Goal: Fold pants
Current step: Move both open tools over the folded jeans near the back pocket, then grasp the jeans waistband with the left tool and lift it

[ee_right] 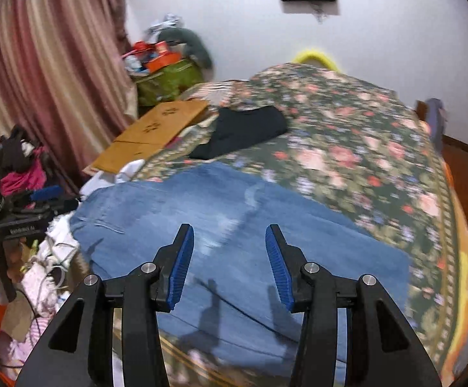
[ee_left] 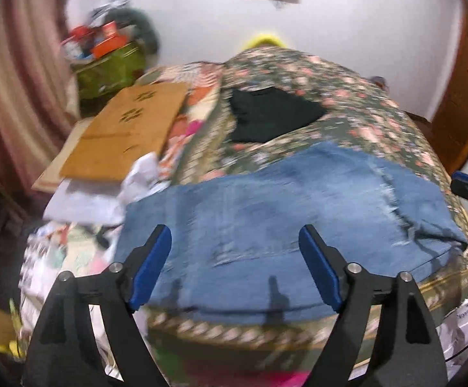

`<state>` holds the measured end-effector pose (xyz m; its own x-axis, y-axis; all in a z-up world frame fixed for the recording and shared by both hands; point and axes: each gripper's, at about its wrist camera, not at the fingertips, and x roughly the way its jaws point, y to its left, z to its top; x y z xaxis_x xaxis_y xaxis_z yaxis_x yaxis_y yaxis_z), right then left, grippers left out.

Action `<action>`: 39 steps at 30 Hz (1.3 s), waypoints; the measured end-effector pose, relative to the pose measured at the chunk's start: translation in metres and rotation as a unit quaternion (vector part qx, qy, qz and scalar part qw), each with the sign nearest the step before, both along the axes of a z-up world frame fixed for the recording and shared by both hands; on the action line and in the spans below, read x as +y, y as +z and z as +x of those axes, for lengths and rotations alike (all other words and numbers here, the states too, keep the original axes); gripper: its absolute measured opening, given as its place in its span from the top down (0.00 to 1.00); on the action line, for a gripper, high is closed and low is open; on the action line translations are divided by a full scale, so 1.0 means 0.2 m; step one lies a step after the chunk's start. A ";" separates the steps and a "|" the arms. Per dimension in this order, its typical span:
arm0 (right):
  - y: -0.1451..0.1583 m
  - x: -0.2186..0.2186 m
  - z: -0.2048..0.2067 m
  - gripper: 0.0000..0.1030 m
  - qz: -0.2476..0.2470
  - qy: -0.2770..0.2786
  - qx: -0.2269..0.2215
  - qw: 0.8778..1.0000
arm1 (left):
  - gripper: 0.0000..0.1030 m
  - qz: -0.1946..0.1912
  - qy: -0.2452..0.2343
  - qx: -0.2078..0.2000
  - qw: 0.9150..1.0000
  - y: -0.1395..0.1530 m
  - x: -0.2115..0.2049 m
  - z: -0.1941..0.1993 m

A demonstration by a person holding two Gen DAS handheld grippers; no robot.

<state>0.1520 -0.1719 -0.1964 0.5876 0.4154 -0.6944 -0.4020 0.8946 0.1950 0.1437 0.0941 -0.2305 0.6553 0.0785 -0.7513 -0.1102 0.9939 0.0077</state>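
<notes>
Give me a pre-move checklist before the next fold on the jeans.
1. Left tool empty, jaws apart: ok.
2. Right tool empty, jaws apart, narrower gap: ok.
3. Jeans lie flat on the floral bedspread, already folded over: ok.
4. Black garment lies apart from the jeans, farther up the bed: ok.
5. Jeans' left end reaches the white clutter at the bed edge; snag risk: not ok.
6. Edge alignment of the folded layers: cannot tell, pictures blurred.

Both wrist views look steeply down, close over the same jeans (ee_left: 285, 225).
</notes>
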 end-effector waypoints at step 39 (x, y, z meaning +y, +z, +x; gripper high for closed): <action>-0.37 0.50 0.11 0.57 -0.094 0.073 0.078 0.990 | 0.01 -0.469 0.109 0.008 0.876 -0.71 0.63 -0.08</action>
